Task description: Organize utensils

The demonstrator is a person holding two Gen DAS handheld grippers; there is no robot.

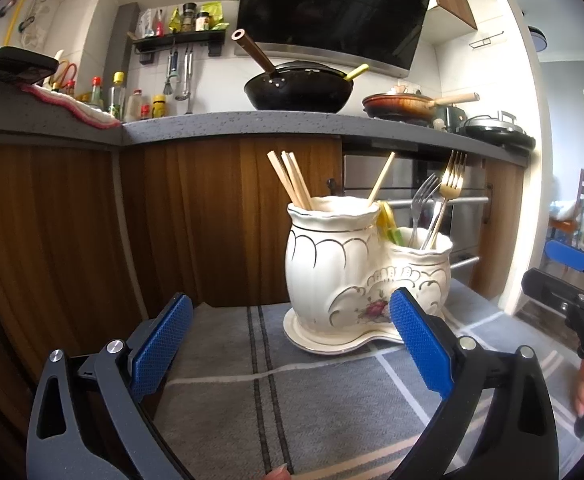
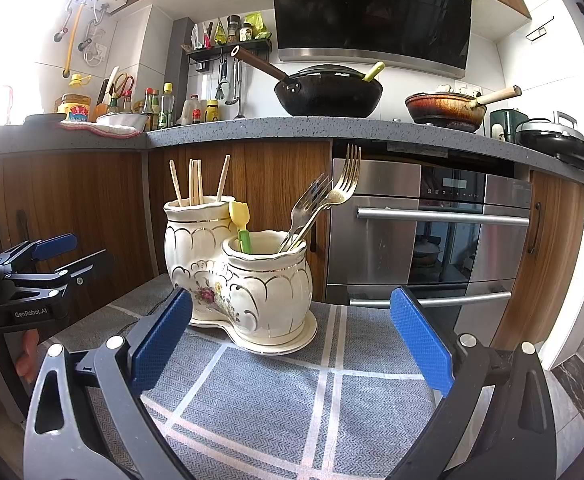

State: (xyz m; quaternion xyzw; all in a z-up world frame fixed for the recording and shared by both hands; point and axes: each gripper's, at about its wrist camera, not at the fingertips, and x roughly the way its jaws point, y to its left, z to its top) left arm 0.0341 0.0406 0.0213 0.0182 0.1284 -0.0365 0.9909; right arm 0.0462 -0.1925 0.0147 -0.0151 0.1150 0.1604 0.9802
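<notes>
The grey cloth [image 2: 332, 392] carries the ceramic holder [image 2: 235, 276] (chopsticks [image 2: 195, 186] in the taller pot, forks [image 2: 324, 200] in the lower), ahead of the left gripper [image 1: 292, 340] and right gripper [image 2: 292, 336], both spread apart and empty.

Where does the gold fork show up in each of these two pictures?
Left wrist view: gold fork right of centre, standing in the lower pot of the ceramic holder.
Right wrist view: gold fork just above centre, leaning right out of the nearer pot.
Shared landmark: the black wok on the counter behind.
</notes>
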